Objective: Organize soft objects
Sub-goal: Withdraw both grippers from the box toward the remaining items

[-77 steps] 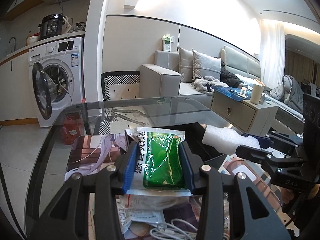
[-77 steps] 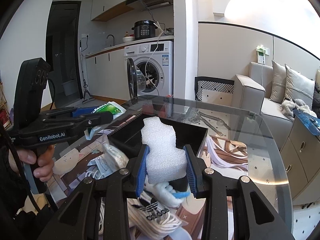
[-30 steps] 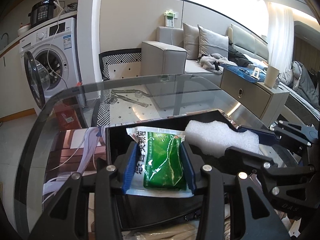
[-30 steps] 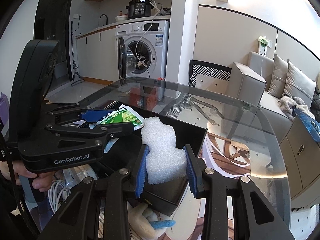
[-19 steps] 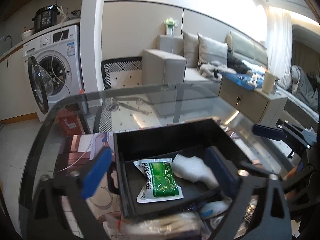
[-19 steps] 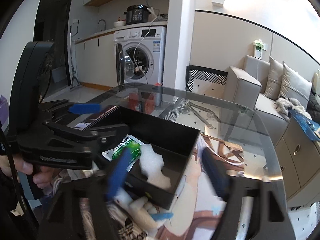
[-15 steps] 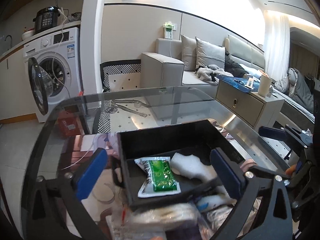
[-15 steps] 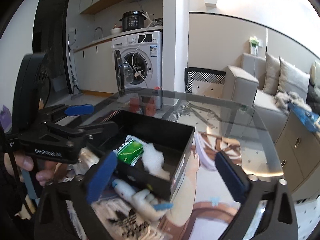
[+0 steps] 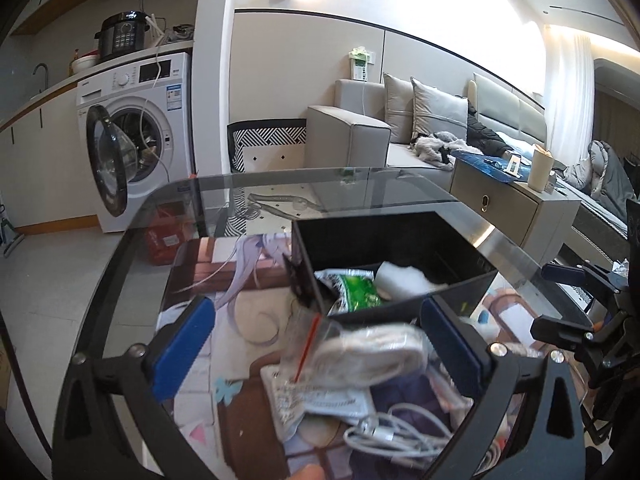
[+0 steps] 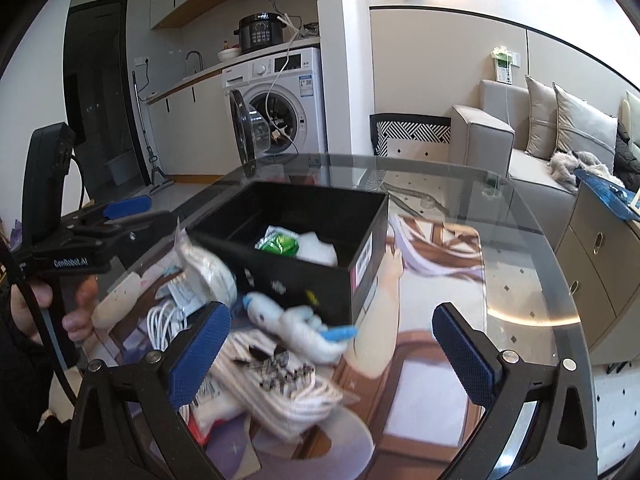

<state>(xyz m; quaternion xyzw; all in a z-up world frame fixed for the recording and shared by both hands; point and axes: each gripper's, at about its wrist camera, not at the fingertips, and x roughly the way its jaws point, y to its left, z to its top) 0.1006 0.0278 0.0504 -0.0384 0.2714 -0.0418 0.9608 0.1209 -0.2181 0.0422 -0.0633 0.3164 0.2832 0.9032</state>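
A black box (image 9: pixel 460 284) (image 10: pixel 362 232) stands on the glass table. Inside lie a green packet (image 9: pixel 356 290) (image 10: pixel 278 244) and a white foam piece (image 9: pixel 404 278) (image 10: pixel 318 252). My left gripper (image 9: pixel 316 340) is open and empty, held over a clear bag of white cloth (image 9: pixel 368 354) in front of the box. My right gripper (image 10: pixel 332 340) is open and empty above a white and blue plush toy (image 10: pixel 296 326) and a striped white sock (image 10: pixel 276 380).
A white cable (image 9: pixel 396 436) (image 10: pixel 162 324) and a printed packet (image 9: pixel 316 398) lie among the pile on the printed mat (image 10: pixel 436 256). The round glass table's edge (image 10: pixel 568 300) curves at the right. A washing machine (image 9: pixel 132 132) and a sofa (image 9: pixel 352 136) stand beyond.
Both grippers opened over the box, dropping the green packet and the foam piece into it. Both then pulled back toward me over the pile in front of the box.
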